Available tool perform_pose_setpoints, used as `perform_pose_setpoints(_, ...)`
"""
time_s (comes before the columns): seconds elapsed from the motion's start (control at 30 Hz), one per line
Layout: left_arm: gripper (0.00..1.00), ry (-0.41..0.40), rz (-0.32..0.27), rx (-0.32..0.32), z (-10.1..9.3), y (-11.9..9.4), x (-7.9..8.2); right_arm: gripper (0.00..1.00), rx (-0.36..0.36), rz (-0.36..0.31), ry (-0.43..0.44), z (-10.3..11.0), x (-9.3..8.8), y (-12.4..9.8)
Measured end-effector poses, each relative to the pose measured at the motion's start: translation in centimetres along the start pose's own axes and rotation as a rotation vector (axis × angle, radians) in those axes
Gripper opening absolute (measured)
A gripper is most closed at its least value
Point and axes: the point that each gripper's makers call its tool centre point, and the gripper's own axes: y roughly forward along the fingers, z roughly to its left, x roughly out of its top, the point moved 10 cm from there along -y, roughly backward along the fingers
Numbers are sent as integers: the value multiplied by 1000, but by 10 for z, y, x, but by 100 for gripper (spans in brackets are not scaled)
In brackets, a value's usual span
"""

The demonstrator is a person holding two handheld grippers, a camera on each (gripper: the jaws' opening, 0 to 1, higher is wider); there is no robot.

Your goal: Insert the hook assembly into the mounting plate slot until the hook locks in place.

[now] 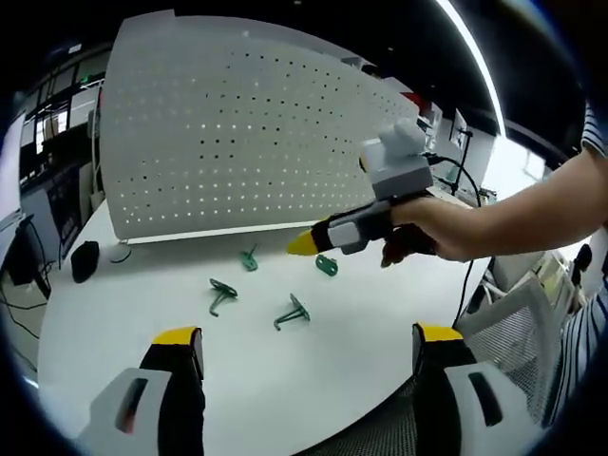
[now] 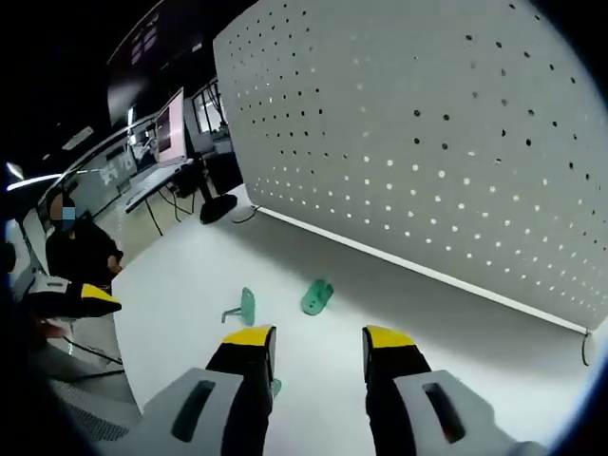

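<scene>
Left gripper view: left hand-held gripper (image 1: 306, 344) had jaws spread wide, nothing between them, above the white table (image 1: 142, 304). Four green hooks lay loose on the table: one (image 1: 221, 295), one (image 1: 293, 313), one (image 1: 249, 257), one (image 1: 326, 265) near the upright perforated mounting plate (image 1: 237, 133). Right hand-held gripper (image 1: 306, 243), held in a person's hand (image 1: 432, 228), hovered just above the hooks; open or closed, couldn't tell here. Right gripper view: right hand-held gripper (image 2: 318, 340) jaws apart, empty. Two green hooks (image 2: 245, 306) & (image 2: 316, 296) on table just ahead, mounting plate (image 2: 427, 123) behind. Left hand-held gripper tip (image 2: 95, 300) at left edge.
</scene>
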Motion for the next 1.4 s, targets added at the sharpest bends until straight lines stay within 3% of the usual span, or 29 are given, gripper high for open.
perform_pose_setpoints(0.47,93,-18,1,8,2,0,-1,27,31,40,61,-2,11,41)
perform_pose_setpoints(0.6,93,-27,4,11,2,0,-1,23,38,44,157,-3,13,51)
perform_pose_setpoints(0.83,92,-34,-1,27,4,-1,-1,20,28,61,199,-3,15,67)
perform_pose_setpoints(1.07,91,-13,5,35,3,-1,-1,17,14,104,201,-8,16,77)
perform_pose_setpoints(1.23,90,-16,8,35,4,-1,-1,15,1,127,261,-14,19,83)
perform_pose_setpoints(1.4,90,-14,12,32,3,0,-1,8,14,156,272,-11,21,86)
